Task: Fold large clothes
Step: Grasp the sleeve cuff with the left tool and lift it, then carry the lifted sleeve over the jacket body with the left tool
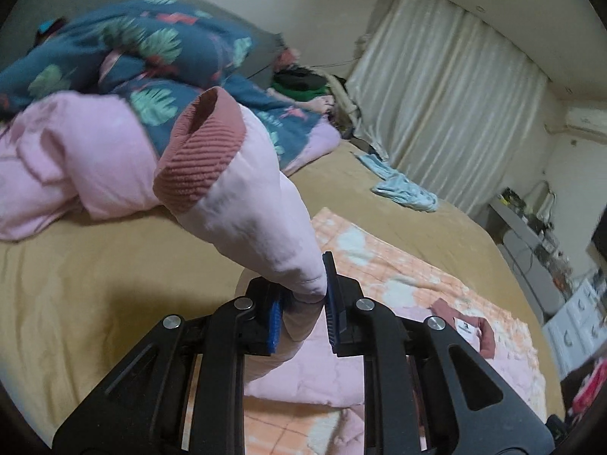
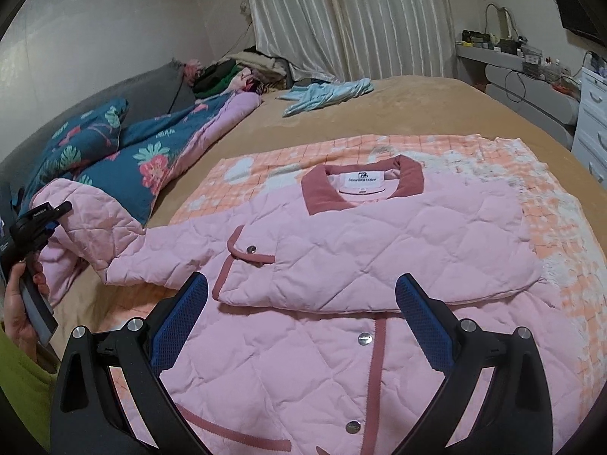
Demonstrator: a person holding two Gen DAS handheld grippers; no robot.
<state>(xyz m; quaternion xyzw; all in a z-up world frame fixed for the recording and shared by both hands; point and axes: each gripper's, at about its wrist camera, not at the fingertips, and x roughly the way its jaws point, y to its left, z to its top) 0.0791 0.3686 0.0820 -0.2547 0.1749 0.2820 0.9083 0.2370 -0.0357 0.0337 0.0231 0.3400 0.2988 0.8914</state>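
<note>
- Now, at my far left, the left gripper (image 1: 303, 303) has its jaws clamped on the pink jacket's sleeve (image 1: 261, 220), lifted off the bed (image 1: 95, 284), with the ribbed rose cuff (image 1: 197, 151) flopping toward 11 o'clock in the left wrist view.
- From the right wrist view, that same gripper (image 2: 49, 220) sits at 9 o'clock, with the sleeve (image 2: 98, 227) arching up from the jacket's shoulder.
- Centre: the pink quilted jacket (image 2: 341, 250) lies face up on an orange checked blanket (image 2: 550, 235), collar (image 2: 364, 182) at 12 o'clock, the other sleeve already folded across the chest.
- Right: the right gripper (image 2: 301, 322) hovers above the jacket's front, jaws wide apart, holding nothing.
- Risk, as I judge it: the pinch is well short of the cuff, so the loose cuff may fold under or bunch when I lay the sleeve across.
- Pulling too hard could drag the body and undo the folded sleeve, since nothing pins it down.
</note>
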